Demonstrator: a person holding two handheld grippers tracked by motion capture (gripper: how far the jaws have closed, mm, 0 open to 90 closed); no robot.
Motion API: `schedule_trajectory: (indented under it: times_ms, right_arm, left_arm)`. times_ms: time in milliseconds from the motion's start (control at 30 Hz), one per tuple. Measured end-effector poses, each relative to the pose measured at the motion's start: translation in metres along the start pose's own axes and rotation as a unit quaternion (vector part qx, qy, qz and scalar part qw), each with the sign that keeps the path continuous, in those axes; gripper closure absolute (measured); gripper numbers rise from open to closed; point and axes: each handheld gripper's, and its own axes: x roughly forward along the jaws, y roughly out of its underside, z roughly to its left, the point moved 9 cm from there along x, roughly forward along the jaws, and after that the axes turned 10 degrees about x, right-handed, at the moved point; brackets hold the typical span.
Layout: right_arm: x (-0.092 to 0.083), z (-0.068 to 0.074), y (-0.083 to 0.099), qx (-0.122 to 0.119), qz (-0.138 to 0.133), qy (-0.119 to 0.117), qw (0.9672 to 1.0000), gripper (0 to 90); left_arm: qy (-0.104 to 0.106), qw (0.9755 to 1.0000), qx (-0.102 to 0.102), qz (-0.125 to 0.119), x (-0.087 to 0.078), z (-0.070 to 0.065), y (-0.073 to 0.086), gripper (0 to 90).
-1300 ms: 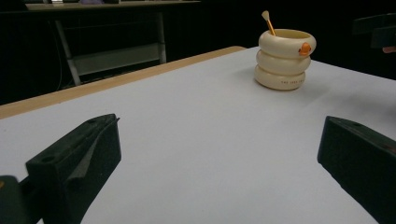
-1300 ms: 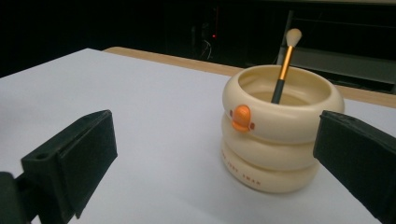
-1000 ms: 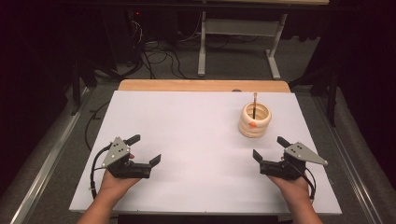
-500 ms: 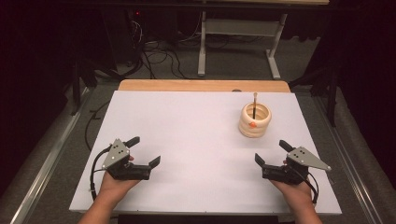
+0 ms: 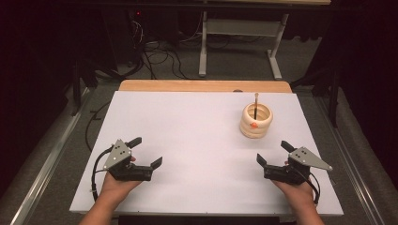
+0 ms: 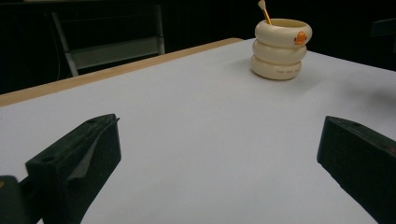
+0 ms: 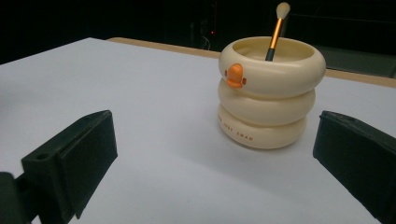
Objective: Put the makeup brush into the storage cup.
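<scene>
While both jaws stand wide apart and empty, the left gripper (image 5: 144, 153) and right gripper (image 5: 273, 153) rest near the table (image 5: 187, 122) front; the cream holder (image 5: 256, 121) with brush (image 7: 276, 29) stands right-rear.

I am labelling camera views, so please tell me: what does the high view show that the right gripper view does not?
High view alone: both hands, the left gripper and right gripper whole, and the floor cables. Right gripper view alone: the orange beak close up and lettering on the lowest ring. Both: the cream ringed holder with the brush standing in it, on the white table.
</scene>
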Motion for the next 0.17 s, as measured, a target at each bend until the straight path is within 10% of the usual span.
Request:
schedule_trajectory:
  times_ms: [167]
  right_arm:
    - [0.0002, -0.0011, 0.0002, 0.003, 0.001, 0.001, 1.0, 1.1]
  left_arm:
    - [0.002, 1.0, 0.0, 0.001, 0.001, -0.001, 0.0002, 0.4]
